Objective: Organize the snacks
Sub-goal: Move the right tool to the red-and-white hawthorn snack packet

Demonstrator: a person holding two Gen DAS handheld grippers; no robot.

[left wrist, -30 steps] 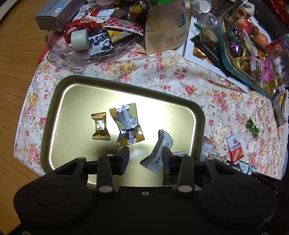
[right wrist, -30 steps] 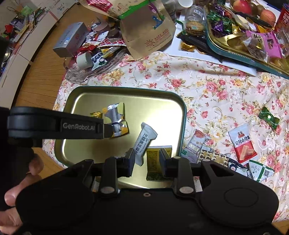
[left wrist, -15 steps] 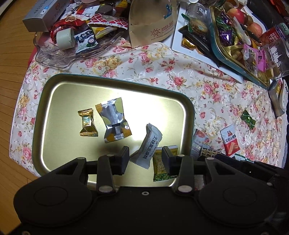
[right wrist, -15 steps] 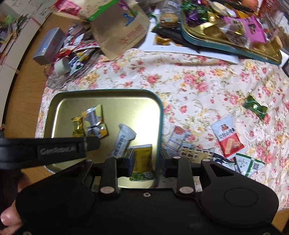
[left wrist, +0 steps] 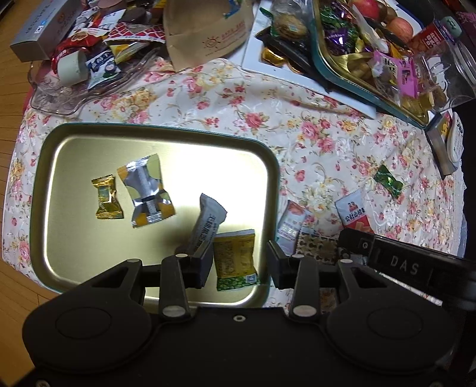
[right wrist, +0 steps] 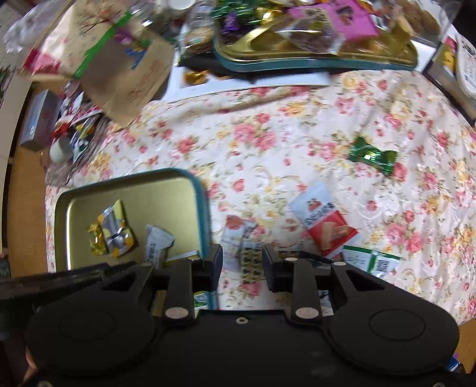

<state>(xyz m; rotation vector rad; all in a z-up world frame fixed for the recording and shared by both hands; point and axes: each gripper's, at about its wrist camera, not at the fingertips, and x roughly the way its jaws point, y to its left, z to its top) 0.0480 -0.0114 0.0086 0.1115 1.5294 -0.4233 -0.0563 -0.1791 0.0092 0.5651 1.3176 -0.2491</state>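
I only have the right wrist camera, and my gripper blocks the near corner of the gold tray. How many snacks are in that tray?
Observer: Four. The left wrist view shows a yellow-green packet lying flat in the near right corner of the gold tray, next to the white bar.
Operator: Is the left gripper holding anything?
Observer: No. The left gripper is open and empty, above that corner.
Operator: Any fruit on the far tray?
Observer: Yes, an apple sits at the back end of the far tray.
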